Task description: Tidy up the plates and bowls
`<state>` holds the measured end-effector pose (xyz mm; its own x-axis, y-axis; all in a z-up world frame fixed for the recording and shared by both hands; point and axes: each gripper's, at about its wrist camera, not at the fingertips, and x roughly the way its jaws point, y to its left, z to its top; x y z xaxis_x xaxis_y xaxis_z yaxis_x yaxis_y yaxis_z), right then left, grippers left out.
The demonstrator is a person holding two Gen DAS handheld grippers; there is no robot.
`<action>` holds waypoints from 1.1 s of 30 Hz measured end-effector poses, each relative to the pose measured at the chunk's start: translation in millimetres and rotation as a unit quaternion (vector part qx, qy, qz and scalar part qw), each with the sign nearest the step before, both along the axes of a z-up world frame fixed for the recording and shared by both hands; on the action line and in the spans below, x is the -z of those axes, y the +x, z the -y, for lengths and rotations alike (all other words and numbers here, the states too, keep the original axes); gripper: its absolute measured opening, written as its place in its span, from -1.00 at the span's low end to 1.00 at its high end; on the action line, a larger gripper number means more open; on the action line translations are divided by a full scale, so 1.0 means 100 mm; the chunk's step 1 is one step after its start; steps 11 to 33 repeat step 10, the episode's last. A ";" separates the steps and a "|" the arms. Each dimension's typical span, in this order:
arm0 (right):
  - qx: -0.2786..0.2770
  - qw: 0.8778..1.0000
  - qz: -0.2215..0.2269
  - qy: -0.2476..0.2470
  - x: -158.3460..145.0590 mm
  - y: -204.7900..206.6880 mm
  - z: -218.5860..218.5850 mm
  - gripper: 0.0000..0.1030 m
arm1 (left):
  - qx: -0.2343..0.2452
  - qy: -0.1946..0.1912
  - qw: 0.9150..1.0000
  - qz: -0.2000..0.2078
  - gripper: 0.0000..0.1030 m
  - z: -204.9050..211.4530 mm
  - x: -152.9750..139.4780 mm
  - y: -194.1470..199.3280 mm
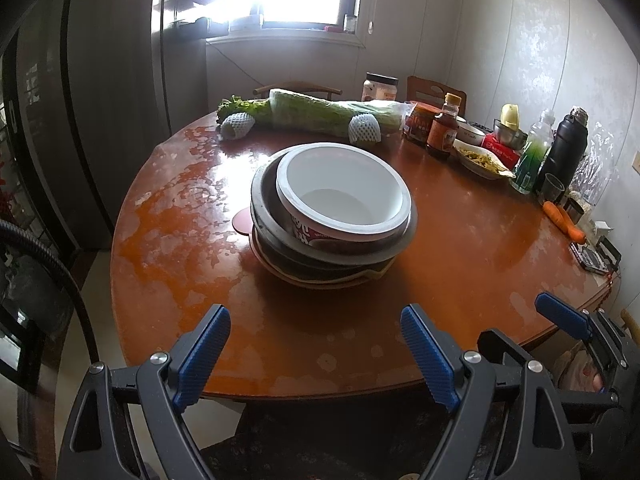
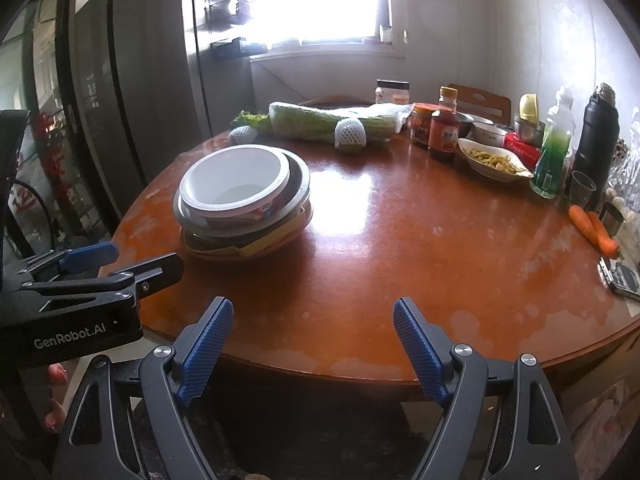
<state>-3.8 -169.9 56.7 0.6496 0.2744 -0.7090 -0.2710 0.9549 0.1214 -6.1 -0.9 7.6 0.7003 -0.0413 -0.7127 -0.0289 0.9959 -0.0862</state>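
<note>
White bowl (image 1: 344,188) sitting atop stacked dishes (image 1: 332,248) mid-bench (image 1: 460,260). Left tool (image 1: 316,354) and right tool (image 2: 313,346) hovering released, near bench's front edge, nothing gripped.

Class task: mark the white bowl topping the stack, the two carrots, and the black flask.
white bowl (image 1: 344,196), left wrist view, inner wall.
carrots (image 2: 592,226), right wrist view, middle of the pair.
black flask (image 2: 598,140), right wrist view, body.
</note>
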 end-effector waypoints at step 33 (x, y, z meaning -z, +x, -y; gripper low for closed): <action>0.001 1.000 -0.004 0.002 0.11 0.15 0.08 0.62 | 0.009 -0.002 1.000 0.019 0.70 -0.02 -0.04 0.02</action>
